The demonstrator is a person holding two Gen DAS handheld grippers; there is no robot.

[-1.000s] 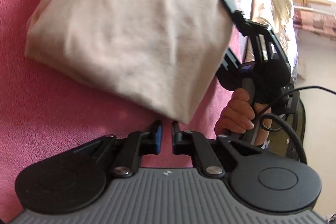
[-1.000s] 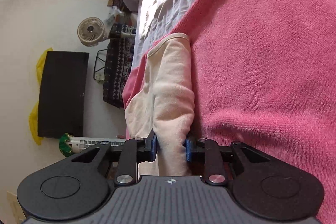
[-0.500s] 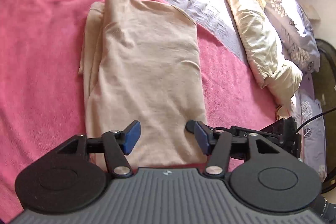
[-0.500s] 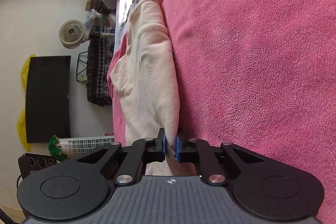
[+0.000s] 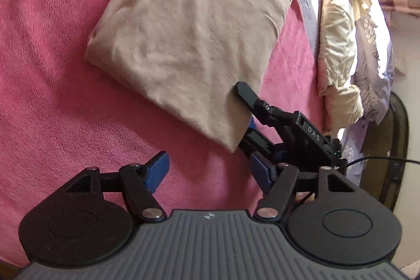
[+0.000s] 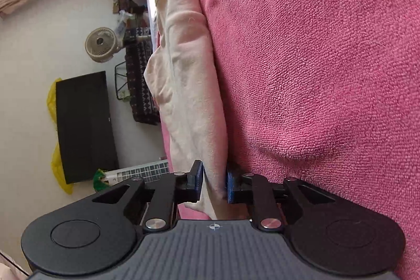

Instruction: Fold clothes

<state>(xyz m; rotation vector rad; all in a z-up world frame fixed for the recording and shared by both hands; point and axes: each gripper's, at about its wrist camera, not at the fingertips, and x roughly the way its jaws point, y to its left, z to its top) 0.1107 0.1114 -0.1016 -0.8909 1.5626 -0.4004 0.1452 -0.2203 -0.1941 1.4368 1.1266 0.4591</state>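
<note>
A folded beige garment (image 5: 191,28) lies on the pink blanket (image 5: 47,70). My left gripper (image 5: 208,172) is open and empty, a short way in front of the garment's near corner. My right gripper (image 5: 242,109) shows in the left wrist view at the garment's right edge, one finger on top of the cloth and the other beneath. In the right wrist view the right gripper (image 6: 214,184) has its blue pads (image 6: 197,180) on either side of the garment's (image 6: 189,85) edge, with a small gap showing at the left pad.
A cream satin pillow (image 5: 338,43) and patterned bedding (image 5: 375,25) lie along the bed's right side. Beyond the bed edge are a fan (image 6: 101,47), a black cabinet (image 6: 84,125) and a patterned cloth (image 6: 139,85).
My left gripper has let go of the garment, opened wide and drawn back. The garment now lies on the blanket. My right gripper's jaws have parted slightly around the cloth edge.
</note>
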